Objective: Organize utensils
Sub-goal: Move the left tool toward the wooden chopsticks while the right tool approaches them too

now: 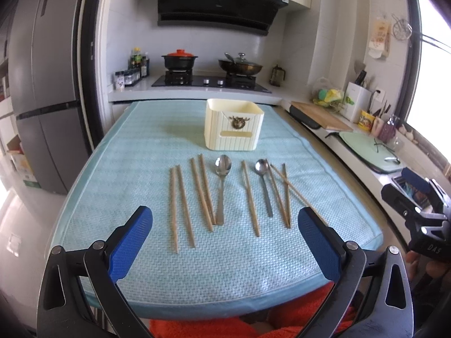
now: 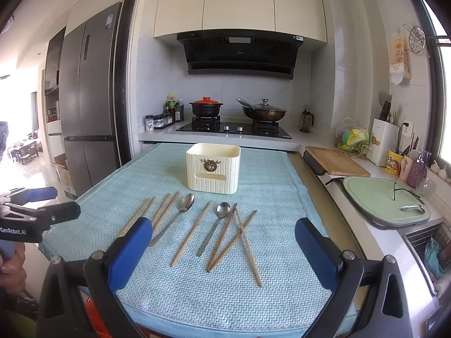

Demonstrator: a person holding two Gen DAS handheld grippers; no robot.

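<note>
A cream box [image 1: 234,125] with a small brass ornament on its front stands upright on a pale blue mat [image 1: 135,146] covering a kitchen table. On the near side of the box, utensils lie flat in a loose row: wooden chopsticks [image 1: 181,207] towards its left, a large metal spoon [image 1: 222,180] almost straight in front of it, a smaller spoon [image 1: 263,181] just right of that, and more chopsticks [image 1: 284,194] crossing one another further right. Nearer still than the utensils, the left gripper [image 1: 225,231] hovers above the mat's front edge, its blue fingers spread wide, holding nothing. The right gripper [image 2: 224,242] hangs beside it, equally wide open and empty. Beyond the box, a stove [image 1: 210,80] carries two pots.
</note>
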